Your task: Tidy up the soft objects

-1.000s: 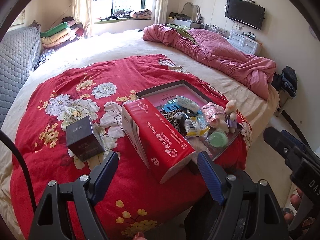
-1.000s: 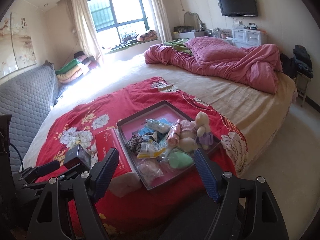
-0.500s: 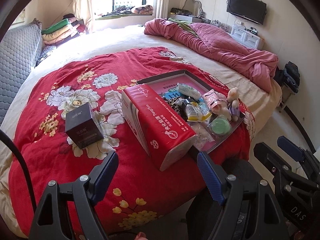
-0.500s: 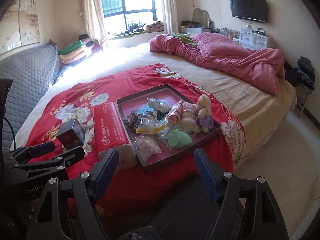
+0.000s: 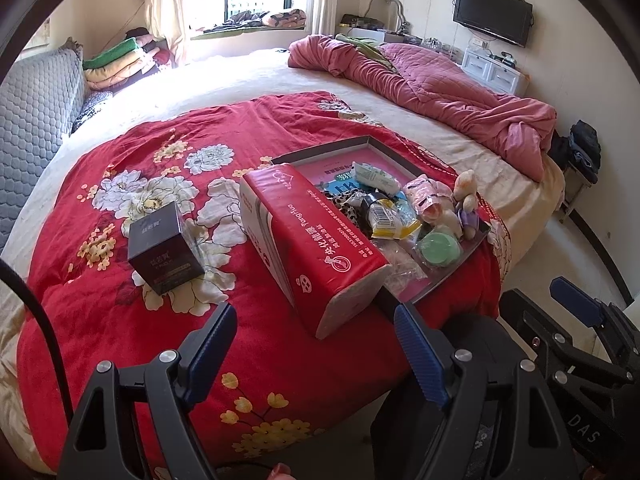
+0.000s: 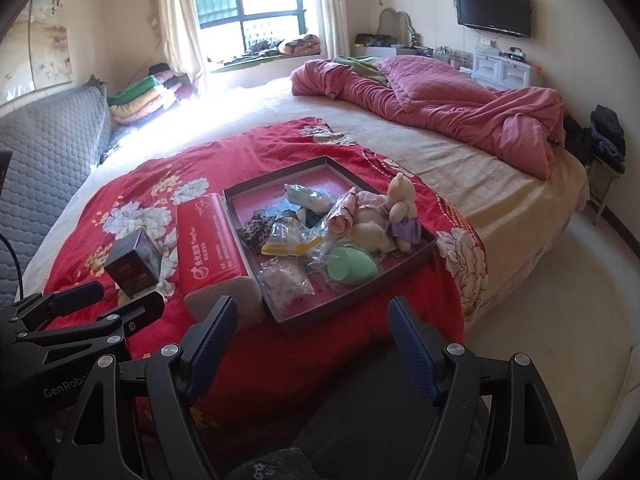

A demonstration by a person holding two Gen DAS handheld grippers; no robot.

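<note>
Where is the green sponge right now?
In the right wrist view, the green sponge lies in the tray's near right corner, below the plush bear.

Both the left gripper (image 5: 316,354) and the right gripper (image 6: 310,346) have black angular frames with silver screws and ribbed blue fingers (image 5: 418,354), white "GenRobot" and "DAS" lettering, and a black cable (image 5: 38,316) beside the left one.

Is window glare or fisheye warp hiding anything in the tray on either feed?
Right wrist view: sunlight from the window blows out the far bed sheet, but the tray and its green sponge stay evenly lit and sharp. Left wrist view: less glare; the red tissue pack hides the tray's near-left side; edges bend strongly; both claws, left claw and right claw, are sharp.
</note>
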